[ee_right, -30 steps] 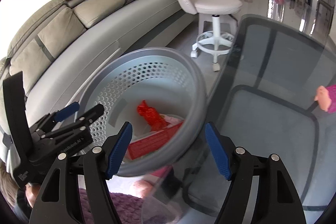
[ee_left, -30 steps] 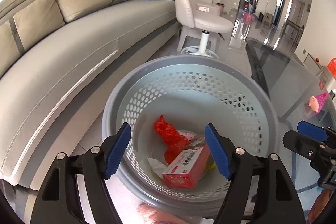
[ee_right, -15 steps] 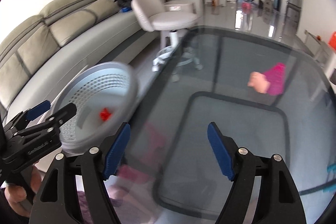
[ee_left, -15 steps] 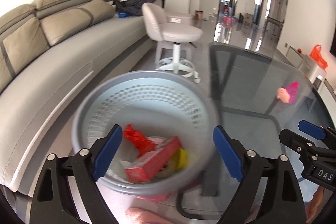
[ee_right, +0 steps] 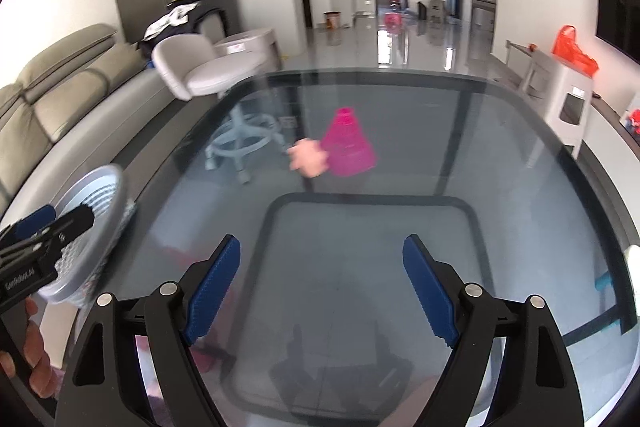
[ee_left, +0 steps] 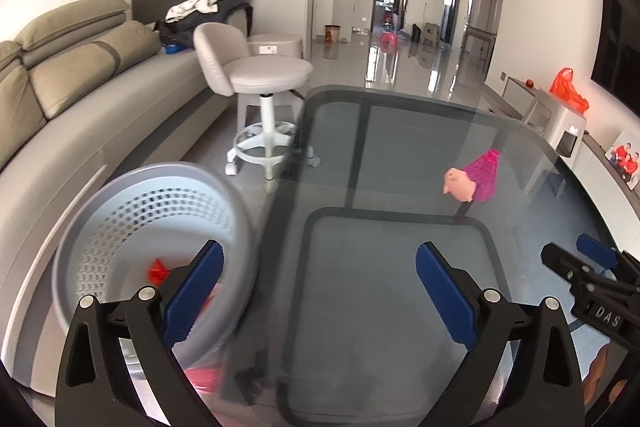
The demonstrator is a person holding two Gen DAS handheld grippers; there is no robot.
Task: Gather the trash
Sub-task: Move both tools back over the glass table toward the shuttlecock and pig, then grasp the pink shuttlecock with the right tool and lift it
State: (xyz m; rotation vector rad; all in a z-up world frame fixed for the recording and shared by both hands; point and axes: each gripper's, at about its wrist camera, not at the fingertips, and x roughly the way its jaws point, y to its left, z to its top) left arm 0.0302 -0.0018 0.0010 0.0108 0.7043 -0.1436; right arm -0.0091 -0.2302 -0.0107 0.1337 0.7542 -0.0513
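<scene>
A home living room: sofa point(ee_left: 60, 99), glass table point(ee_left: 400, 267), wall-mounted television point(ee_left: 620, 39).

Pink wrapper point(ee_left: 476, 179) lies on glass (basket point(ee_left: 132, 211) holds red scrap).

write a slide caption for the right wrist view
Open right tool above the glass table, pink toy ahead, grey trash basket at the left edge.

Left tongs point(ee_left: 320, 291) and right tongs point(ee_right: 321, 291) tilt downward side by side, jaws just opening wide, nothing between them.
</scene>
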